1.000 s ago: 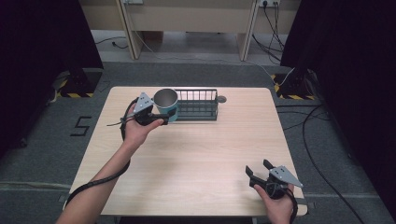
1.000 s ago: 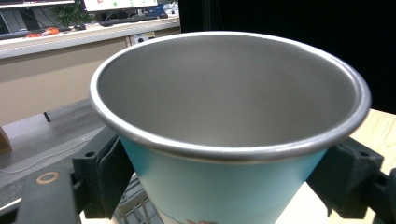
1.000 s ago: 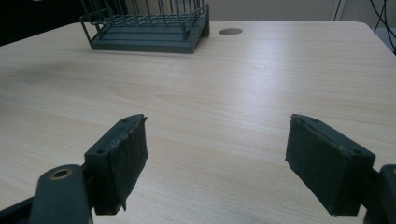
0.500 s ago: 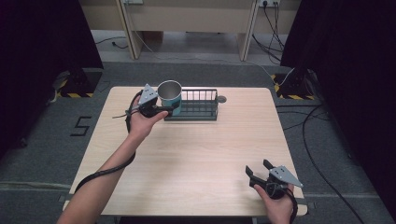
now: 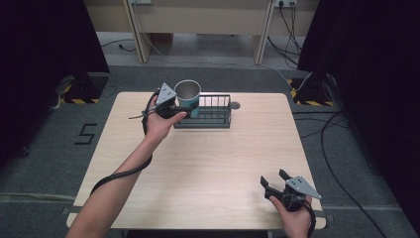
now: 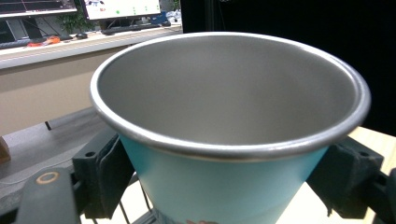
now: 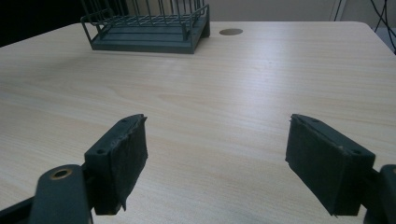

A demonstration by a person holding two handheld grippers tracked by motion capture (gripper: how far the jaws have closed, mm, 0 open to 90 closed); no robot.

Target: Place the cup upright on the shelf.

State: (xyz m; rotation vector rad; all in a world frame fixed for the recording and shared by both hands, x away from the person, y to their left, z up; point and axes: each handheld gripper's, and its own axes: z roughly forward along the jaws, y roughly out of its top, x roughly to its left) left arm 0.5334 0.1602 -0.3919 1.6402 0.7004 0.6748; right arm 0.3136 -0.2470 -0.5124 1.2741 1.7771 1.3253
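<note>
Teal steel cup | clamped between left hand-held gripper jaws, upper centre, above wire rack | right hand-held gripper agape, lower right

Left arm stretched out toward the table's far edge, left gripper clamped tight. Right gripper sits near the front right corner, jaws spread wide, hand low.

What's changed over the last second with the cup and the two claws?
The left claw, shut on the cup, has carried it a little to the right and up, so it now sits at the left end of the wire basket. No grasp or release happened. The right claw stayed open near the table's front right corner, and the basket did not move.
</note>
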